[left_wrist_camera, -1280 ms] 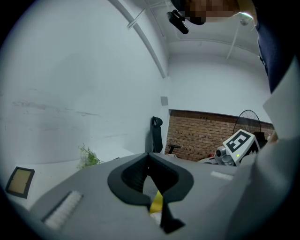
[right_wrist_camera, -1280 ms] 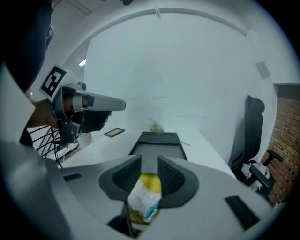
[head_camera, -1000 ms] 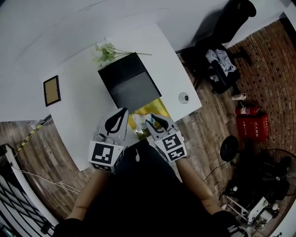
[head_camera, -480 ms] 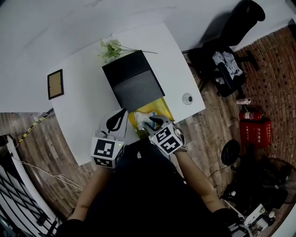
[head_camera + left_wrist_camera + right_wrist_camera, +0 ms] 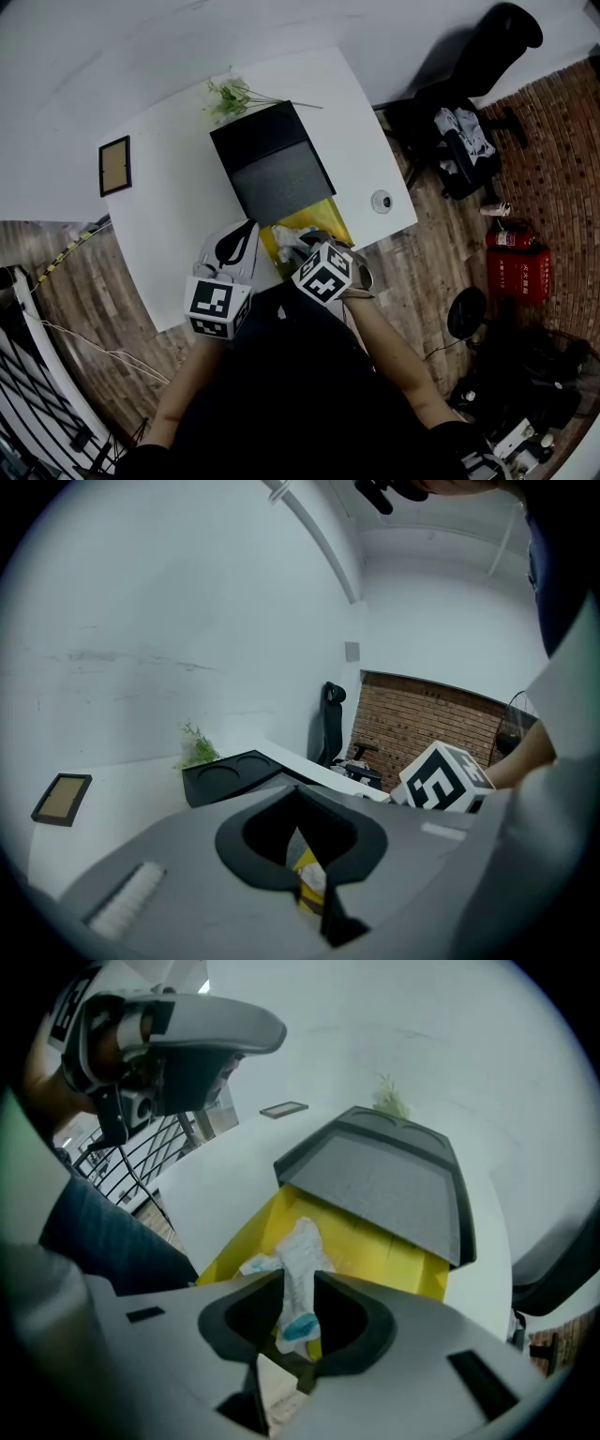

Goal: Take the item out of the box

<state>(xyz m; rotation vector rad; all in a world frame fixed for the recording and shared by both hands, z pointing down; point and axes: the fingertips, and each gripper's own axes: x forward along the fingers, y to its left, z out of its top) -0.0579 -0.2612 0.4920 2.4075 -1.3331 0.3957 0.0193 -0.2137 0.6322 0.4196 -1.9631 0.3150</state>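
White crumpled item point(image 5: 300, 1252) upright in yellow box point(image 5: 380, 1241)

We're in an office-style studio: white desk point(image 5: 178, 187), black swivel chair point(image 5: 469, 56), red fire extinguishers point(image 5: 517, 267), plank floor point(image 5: 103, 319), brick wall point(image 5: 422, 714).

The white crumpled item point(image 5: 300, 1246) looks soft and wrinkled, like thin paper or cloth. The yellow cardboard box point(image 5: 375, 1241) is smooth; at its 12 o'clock, the dark grey lid point(image 5: 384, 1185) is matt, finely grainy.
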